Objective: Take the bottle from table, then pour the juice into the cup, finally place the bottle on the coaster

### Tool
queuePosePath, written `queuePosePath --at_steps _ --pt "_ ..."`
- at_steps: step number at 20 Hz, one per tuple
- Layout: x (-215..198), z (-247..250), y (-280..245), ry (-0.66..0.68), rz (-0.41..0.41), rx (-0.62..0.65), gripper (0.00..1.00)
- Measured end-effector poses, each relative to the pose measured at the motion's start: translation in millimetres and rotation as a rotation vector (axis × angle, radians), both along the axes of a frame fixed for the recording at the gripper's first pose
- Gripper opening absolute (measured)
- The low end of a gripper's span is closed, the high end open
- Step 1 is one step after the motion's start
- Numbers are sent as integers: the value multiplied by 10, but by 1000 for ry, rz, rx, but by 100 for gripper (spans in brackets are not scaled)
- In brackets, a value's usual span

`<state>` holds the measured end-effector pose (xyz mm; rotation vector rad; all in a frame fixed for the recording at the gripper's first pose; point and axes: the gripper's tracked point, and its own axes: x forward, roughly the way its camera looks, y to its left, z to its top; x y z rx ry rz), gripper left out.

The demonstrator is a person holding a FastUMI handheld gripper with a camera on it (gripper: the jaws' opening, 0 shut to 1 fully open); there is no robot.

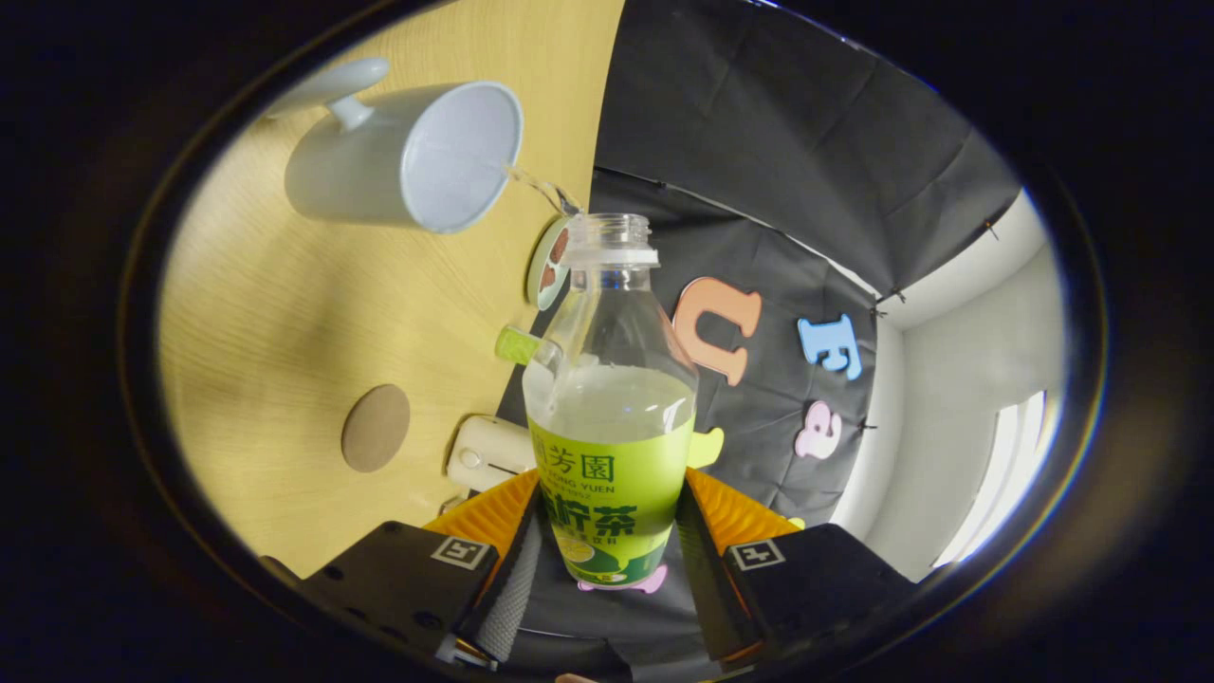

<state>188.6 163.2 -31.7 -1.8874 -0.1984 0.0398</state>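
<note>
Wooden desk (275,313) was rolled sideways in the gripper view, so the bottle (612,417) was tipped hard, capless neck aimed at the white cup (408,156) around 11 o'clock from the mouth. Looked like mid-pour to me: a thin stream (542,190) ran from the cup's rim area. I'd have kept the tilt slow and the mouth near the rim, since the juice sat about halfway up. Gripper (612,531) had its fingers closed on the bottle's labelled lower body, both sides pressing. Round brown coaster (376,428) lay on the desk around 9 o'clock of the bottle, well apart from the cup.
</note>
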Motion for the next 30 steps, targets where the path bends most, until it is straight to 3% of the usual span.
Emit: queuePosePath --at_steps 30 --pt "-14 279 202 -73 41 -124 77"
